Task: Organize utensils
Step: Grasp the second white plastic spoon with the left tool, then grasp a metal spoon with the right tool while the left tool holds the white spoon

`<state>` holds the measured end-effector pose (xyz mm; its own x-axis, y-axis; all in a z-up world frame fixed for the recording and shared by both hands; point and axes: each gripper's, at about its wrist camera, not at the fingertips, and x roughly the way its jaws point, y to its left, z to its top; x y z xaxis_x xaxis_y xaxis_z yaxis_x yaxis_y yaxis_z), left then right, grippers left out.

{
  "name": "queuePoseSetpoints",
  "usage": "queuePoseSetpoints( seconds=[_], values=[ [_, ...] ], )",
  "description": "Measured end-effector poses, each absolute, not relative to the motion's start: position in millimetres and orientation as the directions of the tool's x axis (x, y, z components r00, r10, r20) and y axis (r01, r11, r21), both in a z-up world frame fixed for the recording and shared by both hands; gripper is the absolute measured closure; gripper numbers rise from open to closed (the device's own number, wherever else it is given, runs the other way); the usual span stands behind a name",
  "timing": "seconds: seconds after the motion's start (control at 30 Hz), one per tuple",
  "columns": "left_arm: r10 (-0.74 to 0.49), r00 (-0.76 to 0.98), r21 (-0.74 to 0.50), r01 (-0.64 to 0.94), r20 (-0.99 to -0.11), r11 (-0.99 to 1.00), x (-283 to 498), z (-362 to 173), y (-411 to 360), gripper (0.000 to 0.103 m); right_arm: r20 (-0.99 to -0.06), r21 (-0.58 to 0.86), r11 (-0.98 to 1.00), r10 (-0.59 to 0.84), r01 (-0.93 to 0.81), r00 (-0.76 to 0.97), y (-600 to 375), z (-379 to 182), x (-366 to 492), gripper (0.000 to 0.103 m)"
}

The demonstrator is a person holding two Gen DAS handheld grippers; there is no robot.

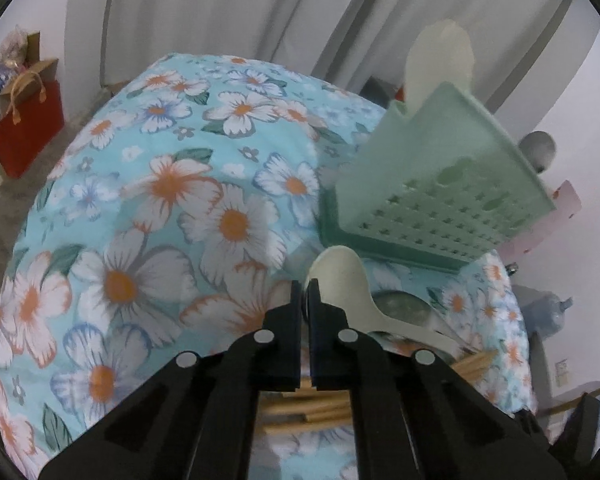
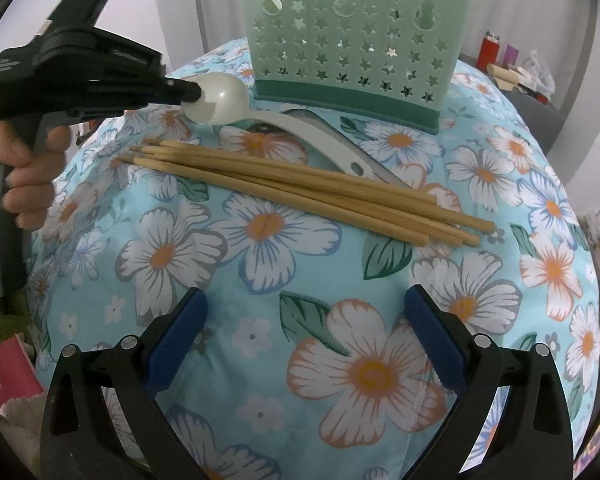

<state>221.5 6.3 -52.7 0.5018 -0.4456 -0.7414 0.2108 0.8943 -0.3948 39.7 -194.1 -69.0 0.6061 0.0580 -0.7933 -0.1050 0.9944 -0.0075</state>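
Right claw [image 2: 306, 334] nearest the right wrist camera: blue pads spread wide, nothing between them, hovering over the floral cloth [image 2: 260, 360] on the table. Left claw [image 2: 192, 92] pinched nearly closed on the rim of the spoon [image 2: 224, 98] bowl; grip confirmed from the left wrist view too, with the pale bowl edge sandwiched between the black pads.

Spoon: cream plastic, deep round bowl, long flat handle with a hang hole at the end. Handle runs back toward the chopsticks [image 2: 300, 188], apparently resting on a second utensil underneath; can't tell what that one is. Likely light and stiff, smooth, so slippery at the rim. Pinch at the bowl edge probably lets it swing or twist out; a hold nearer the neck or mid-handle looks safer.

Chopsticks: tan wood, several in a loose bundle lying on the cloth, near the spoon. Light, rigid, prone to roll and scatter; best taken mid-length.

Green holder [image 2: 356, 36] with star cutouts stands upright behind the spoon, one pale utensil already poking out of it.
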Motion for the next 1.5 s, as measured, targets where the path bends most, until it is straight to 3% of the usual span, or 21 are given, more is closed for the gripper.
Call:
queuePoseSetpoints(
  seconds=[0.27, 0.3, 0.33, 0.4, 0.57, 0.7, 0.77, 0.9, 1.03, 1.1, 1.2, 1.5],
  values=[
    [-0.457, 0.447, -0.403, 0.216, -0.769, 0.889, 194, -51, 23, 0.099, -0.794, -0.01, 0.994, 0.058, -0.108, 0.605, -194, -69, 42, 0.008],
    [-0.435, 0.45, -0.376, 0.219, -0.78, 0.901, 191, -51, 24, 0.09, -0.795, -0.01, 0.994, 0.058, -0.109, 0.604, -195, -69, 41, 0.008],
    [-0.408, 0.464, -0.346, 0.216, -0.786, 0.913, 188, -49, 25, 0.073, -0.796, -0.01, 0.994, 0.058, -0.109, 0.602, -194, -69, 42, 0.008],
    [-0.374, 0.522, -0.314, 0.203, -0.767, 0.927, 183, -41, 31, 0.057, -0.797, -0.009, 0.994, 0.059, -0.109, 0.601, -195, -69, 43, 0.008],
    [-0.381, 0.629, -0.285, 0.252, -0.678, 0.925, 179, -13, 24, 0.057, -0.796, -0.007, 0.994, 0.061, -0.11, 0.602, -196, -69, 43, 0.008],
    [-0.4, 0.625, -0.249, 0.319, -0.67, 0.915, 186, -8, -4, 0.057, -0.801, 0.031, 0.991, 0.102, -0.13, 0.589, -202, -62, 43, 0.008],
    [-0.407, 0.605, -0.263, 0.316, -0.684, 0.912, 190, -13, -12, 0.057, -0.754, 0.086, 0.987, 0.154, -0.137, 0.639, -212, -45, 39, 0.009],
    [-0.378, 0.602, -0.268, 0.268, -0.703, 0.926, 197, -24, -12, 0.057, -0.621, 0.048, 0.986, 0.153, -0.157, 0.769, -226, -3, 37, 0.022],
    [-0.343, 0.633, -0.258, 0.225, -0.694, 0.939, 193, -28, 1, 0.06, -0.557, -0.122, 0.966, 0.122, -0.226, 0.821, -218, 20, 71, 0.035],
    [-0.326, 0.65, -0.25, 0.209, -0.686, 0.945, 191, -29, 9, 0.062, -0.568, -0.181, 0.949, 0.113, -0.258, 0.816, -212, 18, 91, 0.047],
    [-0.312, 0.66, -0.247, 0.193, -0.683, 0.949, 191, -32, 21, 0.067, -0.628, -0.224, 0.916, 0.125, -0.332, 0.768, -204, 3, 122, 0.055],
    [-0.369, 0.631, -0.32, 0.196, -0.682, 0.927, 197, -51, 42, 0.081, -0.771, -0.328, 0.765, 0.122, -0.554, 0.625, -172, -32, 142, 0.062]
  ],
)
